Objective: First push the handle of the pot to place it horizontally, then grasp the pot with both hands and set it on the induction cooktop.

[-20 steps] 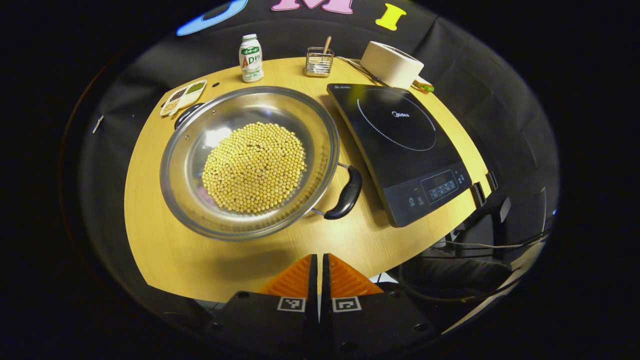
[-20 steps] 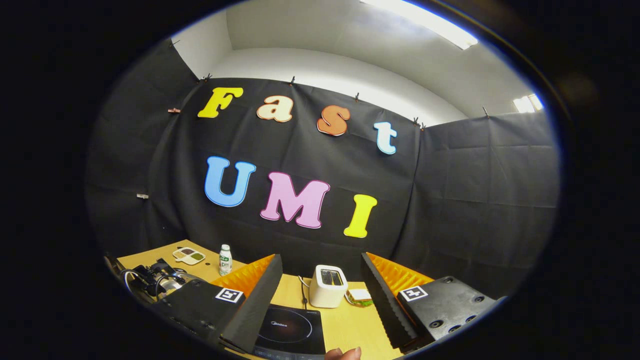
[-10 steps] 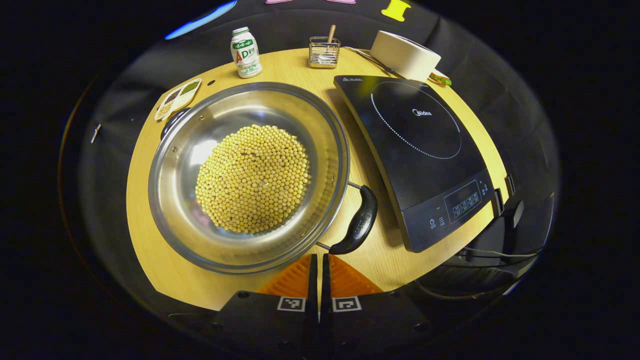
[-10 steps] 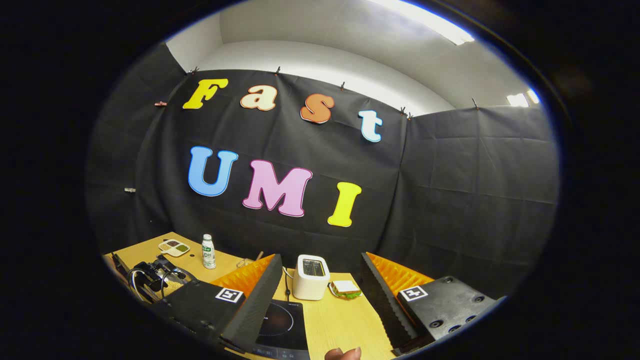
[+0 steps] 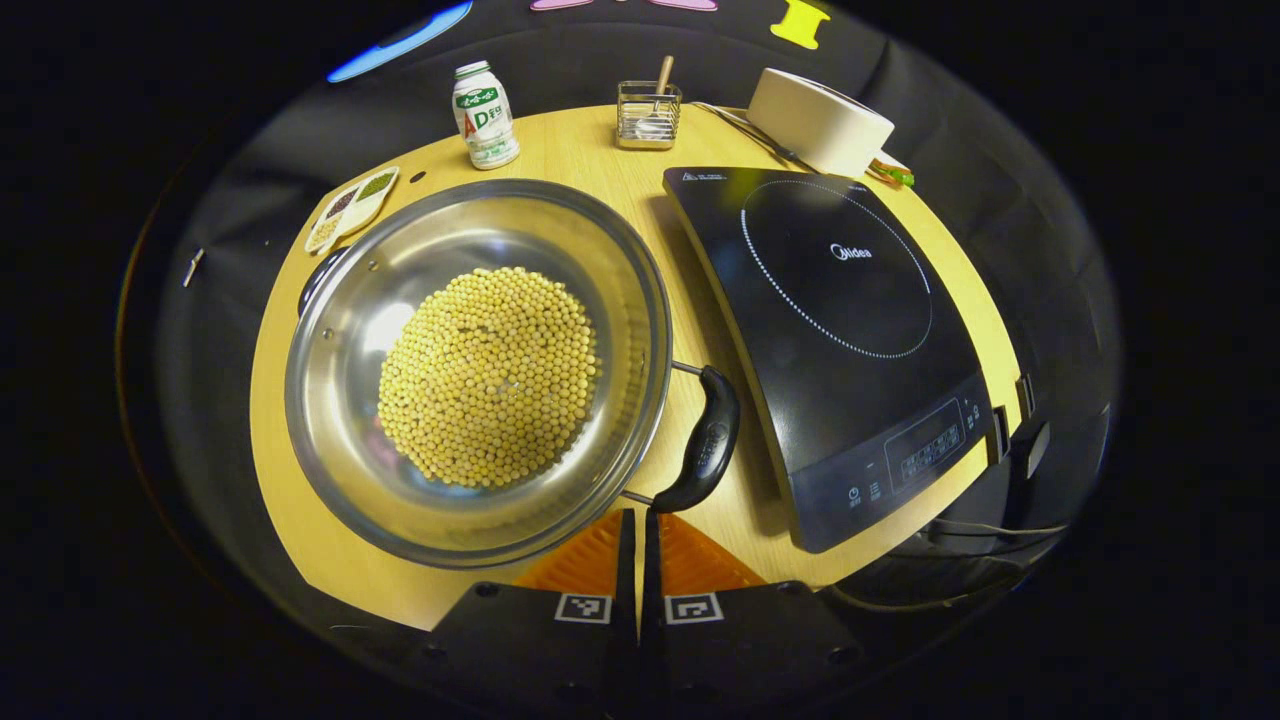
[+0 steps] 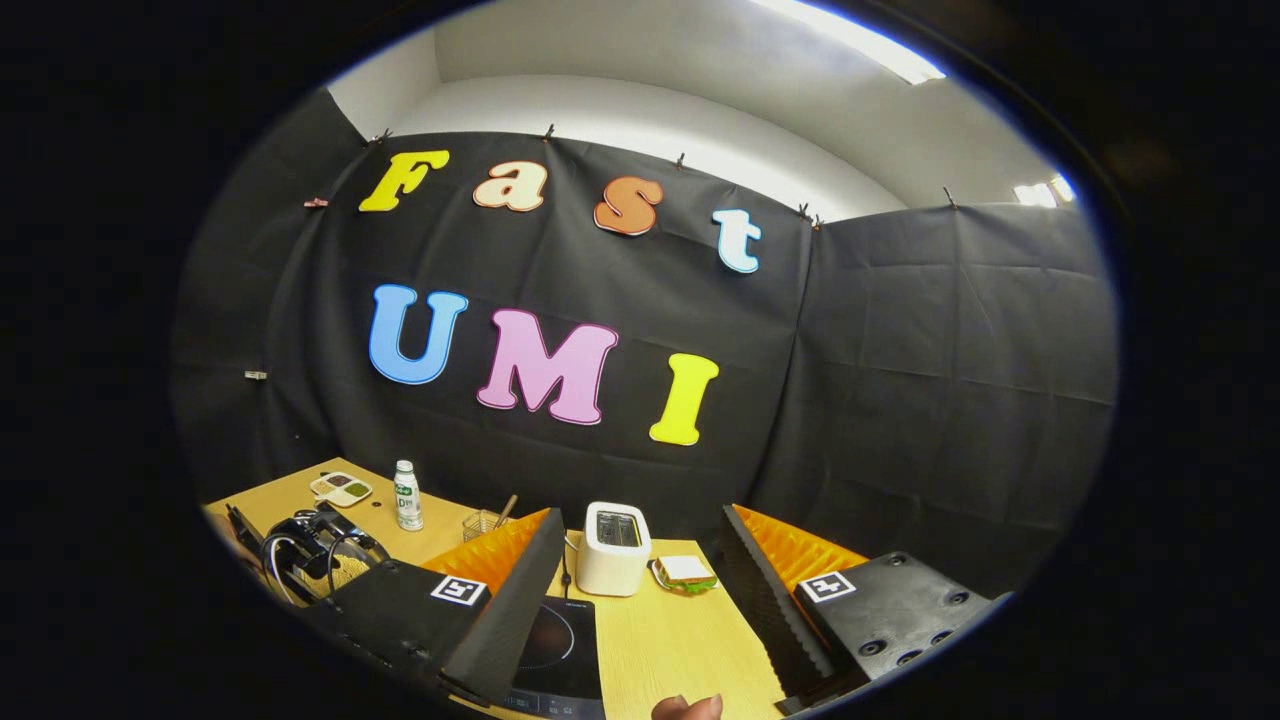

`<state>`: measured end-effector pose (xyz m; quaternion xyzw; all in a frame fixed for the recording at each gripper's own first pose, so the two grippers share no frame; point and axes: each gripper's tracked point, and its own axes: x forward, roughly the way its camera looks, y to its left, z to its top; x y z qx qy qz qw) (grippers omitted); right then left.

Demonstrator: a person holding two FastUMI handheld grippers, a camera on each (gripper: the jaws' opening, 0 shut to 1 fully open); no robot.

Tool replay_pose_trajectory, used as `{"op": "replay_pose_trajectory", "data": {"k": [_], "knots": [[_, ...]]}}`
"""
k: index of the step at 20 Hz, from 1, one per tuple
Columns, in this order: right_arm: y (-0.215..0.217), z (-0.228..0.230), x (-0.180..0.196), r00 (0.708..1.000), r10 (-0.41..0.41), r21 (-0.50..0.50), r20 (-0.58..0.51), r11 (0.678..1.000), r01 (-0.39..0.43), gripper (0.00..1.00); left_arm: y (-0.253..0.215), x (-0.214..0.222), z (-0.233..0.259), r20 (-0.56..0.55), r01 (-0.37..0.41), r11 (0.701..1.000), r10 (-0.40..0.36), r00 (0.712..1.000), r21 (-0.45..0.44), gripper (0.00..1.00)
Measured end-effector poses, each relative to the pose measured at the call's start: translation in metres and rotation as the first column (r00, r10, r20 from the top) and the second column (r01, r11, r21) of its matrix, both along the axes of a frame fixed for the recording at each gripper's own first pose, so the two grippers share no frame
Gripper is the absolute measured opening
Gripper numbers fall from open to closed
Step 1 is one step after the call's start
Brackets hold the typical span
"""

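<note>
Left gripper view: a wide steel pot (image 5: pixel 470 370) heaped with yellow beans is seen at the bench's left side, its black near handle (image 5: pixel 703 440) skewed, beside the black induction cooktop (image 5: pixel 835 330). The left gripper (image 5: pixel 638 530) fingers are pressed together, empty. Beans could be spilled by a hard shove. The right gripper (image 6: pixel 640 590) is spread wide, empty; the far handle is half hidden.

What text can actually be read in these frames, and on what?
"Midea": printed on the glass of the induction cooktop, in the left gripper view.
Marks on the cooktop's control panel: too small to read.
Print on the bottle: too small and blurred to read reliably.
Mark on the pot handle: unreadable.
</note>
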<state>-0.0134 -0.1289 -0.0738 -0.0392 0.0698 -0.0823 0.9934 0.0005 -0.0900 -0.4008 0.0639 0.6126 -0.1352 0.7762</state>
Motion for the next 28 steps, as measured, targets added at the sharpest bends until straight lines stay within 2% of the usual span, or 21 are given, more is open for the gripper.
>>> {"op": "replay_pose_trajectory", "data": {"k": [11,17,22,28], "knots": [[-0.029,-0.016,0.006,0.999,-0.042,-0.020,-0.032,0.999,0.042,0.98,-0.033,0.055,-0.008,0.066,0.000,1.000,-0.002,0.998,0.024,0.06],[-0.036,-0.025,0.012,0.997,-0.061,-0.044,-0.053,0.997,0.059,0.97,-0.045,0.091,-0.015,0.088,-0.036,0.999,0.035,0.996,0.013,0.05],[-0.042,-0.036,0.012,0.993,-0.075,-0.059,-0.086,0.996,0.070,0.98,-0.053,0.120,-0.024,0.105,-0.038,0.999,0.035,0.994,0.020,0.05],[-0.043,-0.042,0.018,0.991,-0.083,-0.065,-0.103,0.995,0.077,0.98,-0.057,0.127,-0.023,0.138,-0.053,0.999,0.053,0.989,-0.003,0.05]]}}
